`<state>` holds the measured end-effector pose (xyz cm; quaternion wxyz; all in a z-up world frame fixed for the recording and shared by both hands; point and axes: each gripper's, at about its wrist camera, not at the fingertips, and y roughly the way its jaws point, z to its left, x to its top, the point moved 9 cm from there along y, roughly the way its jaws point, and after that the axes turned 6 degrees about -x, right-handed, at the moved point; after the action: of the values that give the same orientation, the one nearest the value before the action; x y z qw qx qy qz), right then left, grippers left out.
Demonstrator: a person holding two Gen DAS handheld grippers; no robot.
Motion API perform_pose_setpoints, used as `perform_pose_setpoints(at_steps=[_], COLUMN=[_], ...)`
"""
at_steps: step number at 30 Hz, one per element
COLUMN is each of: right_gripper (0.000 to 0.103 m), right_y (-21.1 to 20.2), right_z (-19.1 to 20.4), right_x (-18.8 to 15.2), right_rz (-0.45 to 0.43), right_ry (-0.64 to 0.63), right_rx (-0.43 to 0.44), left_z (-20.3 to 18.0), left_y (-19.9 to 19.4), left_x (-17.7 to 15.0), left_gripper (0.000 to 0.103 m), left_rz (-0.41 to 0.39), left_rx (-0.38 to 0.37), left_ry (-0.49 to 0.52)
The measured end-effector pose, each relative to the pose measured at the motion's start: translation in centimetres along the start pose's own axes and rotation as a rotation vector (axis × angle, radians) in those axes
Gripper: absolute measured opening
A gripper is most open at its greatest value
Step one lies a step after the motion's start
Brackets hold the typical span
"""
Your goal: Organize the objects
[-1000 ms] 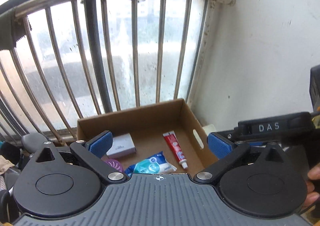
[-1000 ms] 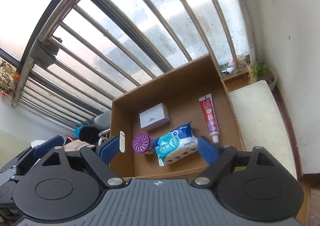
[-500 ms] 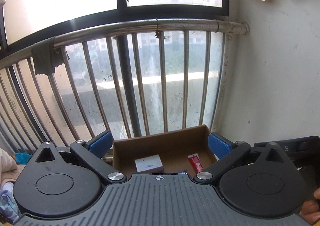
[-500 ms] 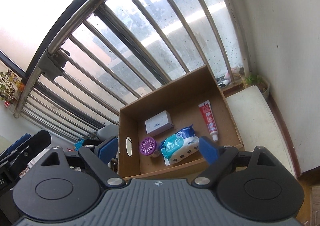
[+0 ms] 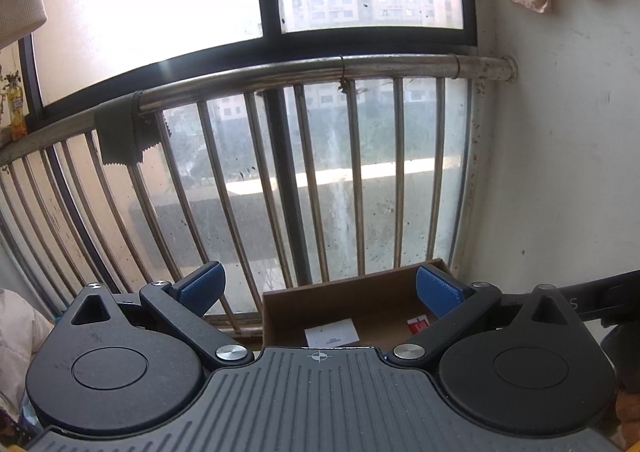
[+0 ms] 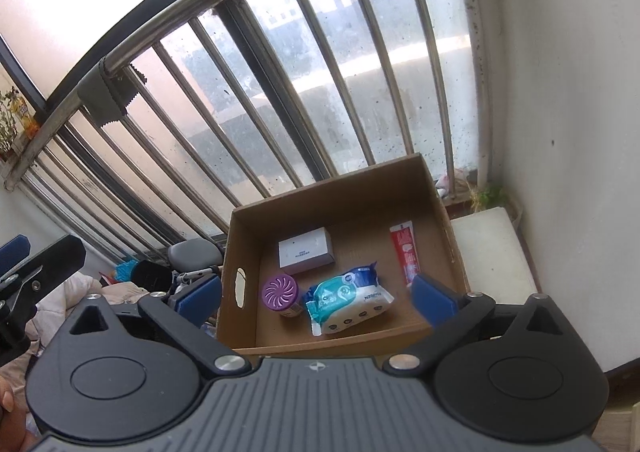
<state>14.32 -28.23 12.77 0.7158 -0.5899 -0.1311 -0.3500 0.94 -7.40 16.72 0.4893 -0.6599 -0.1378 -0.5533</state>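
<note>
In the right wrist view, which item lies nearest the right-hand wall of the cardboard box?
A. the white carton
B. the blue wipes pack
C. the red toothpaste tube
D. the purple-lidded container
C: the red toothpaste tube lies along the right wall of the cardboard box; the white carton, purple-lidded container and blue wipes pack sit further left.

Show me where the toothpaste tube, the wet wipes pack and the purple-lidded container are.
toothpaste tube [image 6: 404, 252], right wrist view, middle of the red body.
wet wipes pack [image 6: 346, 302], right wrist view, centre of the wrapper.
purple-lidded container [image 6: 280, 290], right wrist view, on the lid.
</note>
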Motion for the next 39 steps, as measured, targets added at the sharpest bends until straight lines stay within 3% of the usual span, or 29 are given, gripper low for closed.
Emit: perform_pose_setpoints(at_steps=[12, 17, 20, 24, 30, 34, 39], right_gripper=[0.103, 0.103, 0.103, 0.103, 0.103, 0.103, 0.103], right_y=[-0.5, 0.6, 2.3, 5.5, 9.8, 12.1, 13.8], right_z=[1.7, 1.5, 1.0, -0.3, -4.0, -6.0, -6.3], right_x=[1.1, 0.6, -0.6, -3.6, -9.2, -11.5, -12.1], right_rz=[-0.126, -0.157, -0.166, -0.102, 0.002, 0.058, 0.088], right_ry=[-0.167, -0.223, -0.251, -0.243, -0.173, -0.128, -0.119], right_rx=[-0.198, -0.289, -0.321, -0.314, -0.312, -0.262, -0.181], left_z=[3.0, 3.7, 3.9, 3.7, 1.6, 0.0, -1.2], left_y=[0.3, 2.0, 4.3, 7.8, 12.2, 14.0, 15.3], left_x=[-2.7, -5.3, -8.5, -13.3, -19.1, -21.0, -21.2], left_gripper=[0.102, 0.102, 0.102, 0.102, 0.102, 0.102, 0.102], left_rz=[0.113, 0.175, 0.245, 0.353, 0.498, 0.523, 0.519], left_rx=[0.015, 0.003, 0.016, 0.027, -0.02, -0.04, -0.047], left_ry=[-0.097, -0.158, -0.178, -0.209, -0.23, -0.209, -0.208])
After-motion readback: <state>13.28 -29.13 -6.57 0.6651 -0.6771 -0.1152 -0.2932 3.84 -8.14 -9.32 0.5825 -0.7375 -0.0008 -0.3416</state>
